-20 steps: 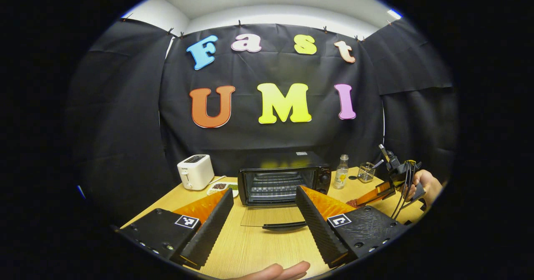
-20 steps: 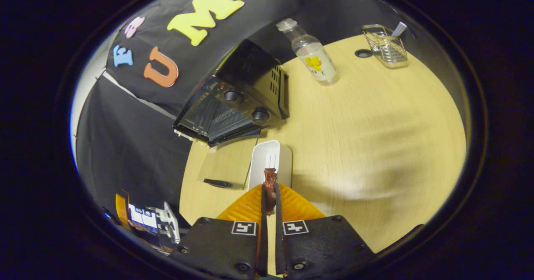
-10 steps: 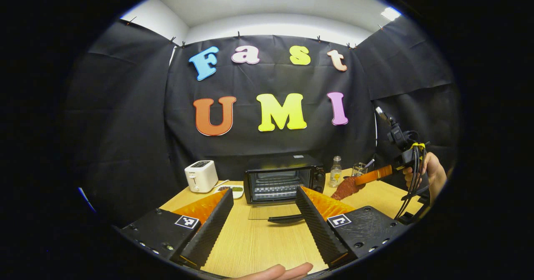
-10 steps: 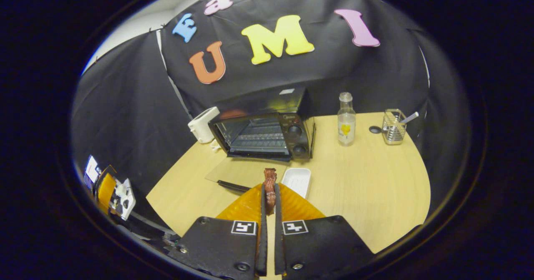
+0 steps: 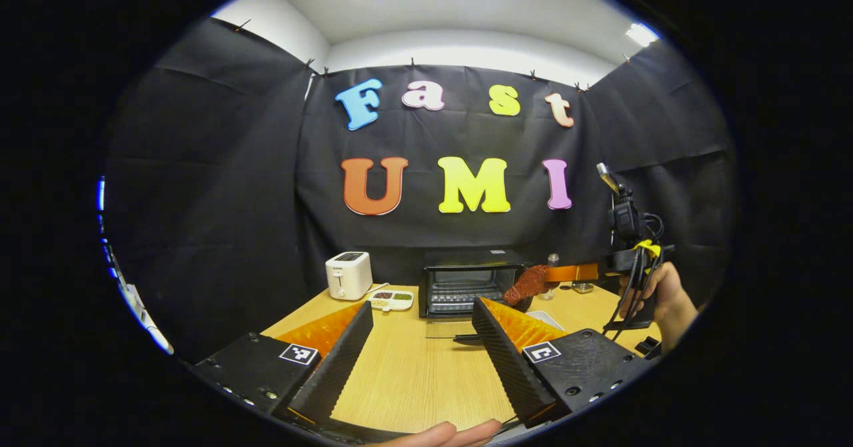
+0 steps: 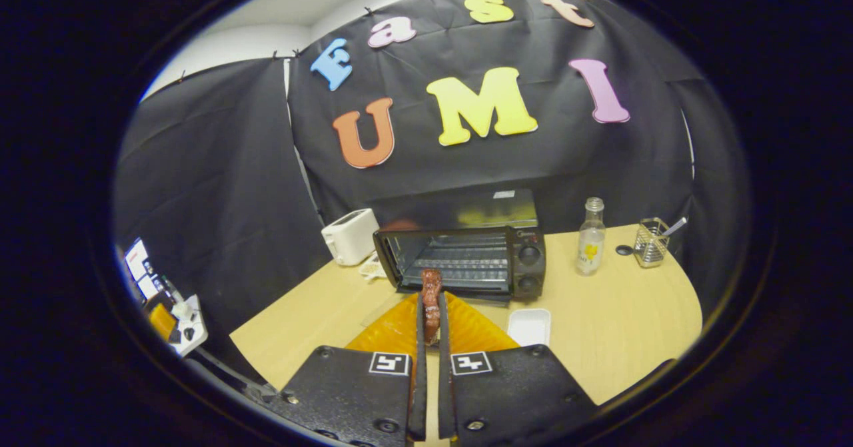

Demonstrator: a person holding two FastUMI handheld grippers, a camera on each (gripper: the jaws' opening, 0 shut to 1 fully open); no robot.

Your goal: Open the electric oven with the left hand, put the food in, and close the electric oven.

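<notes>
Left gripper [image 5: 420,340], at 6 o'clock in the left gripper view, hangs above the wooden table [image 5: 426,380] with fingers spread wide and nothing between them; a white toaster [image 5: 348,275] stands at 10 o'clock from it, and the electric oven [image 5: 470,290] sits at 12 o'clock, door lowered flat onto the table. In the right gripper view, the right gripper [image 6: 430,340] at 6 o'clock is clamped on the food [image 6: 431,304], a reddish-brown piece held upright before the oven's open mouth; a white tray [image 6: 529,326] lies at 2 o'clock from the fingers, a bottle [image 6: 590,246] farther right
</notes>
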